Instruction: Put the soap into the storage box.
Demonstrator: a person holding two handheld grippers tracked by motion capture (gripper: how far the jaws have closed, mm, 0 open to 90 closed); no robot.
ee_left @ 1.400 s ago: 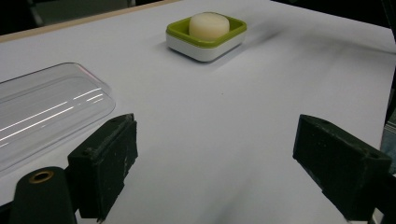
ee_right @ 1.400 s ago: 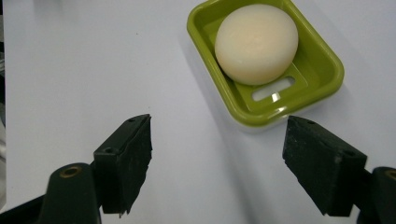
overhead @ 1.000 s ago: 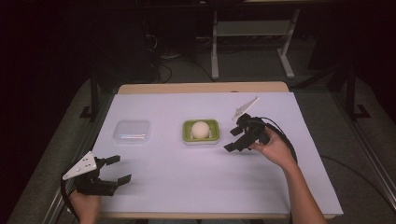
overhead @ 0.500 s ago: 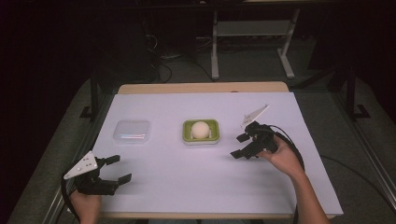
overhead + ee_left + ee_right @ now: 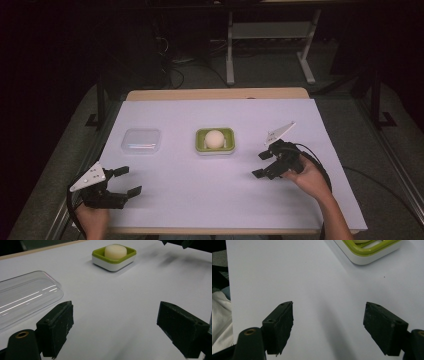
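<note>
Green dish holds a pale round, perhaps soap; both claws gape empty.

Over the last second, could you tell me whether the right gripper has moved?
Yes. The right gripper has drawn back from the green soap dish, toward the person's edge of the table and to the right, jaws open.

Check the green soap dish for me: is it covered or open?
Open. The green soap dish holds a pale round soap with nothing over it; the clear lid lies flat on the table, apart, to its left.
</note>
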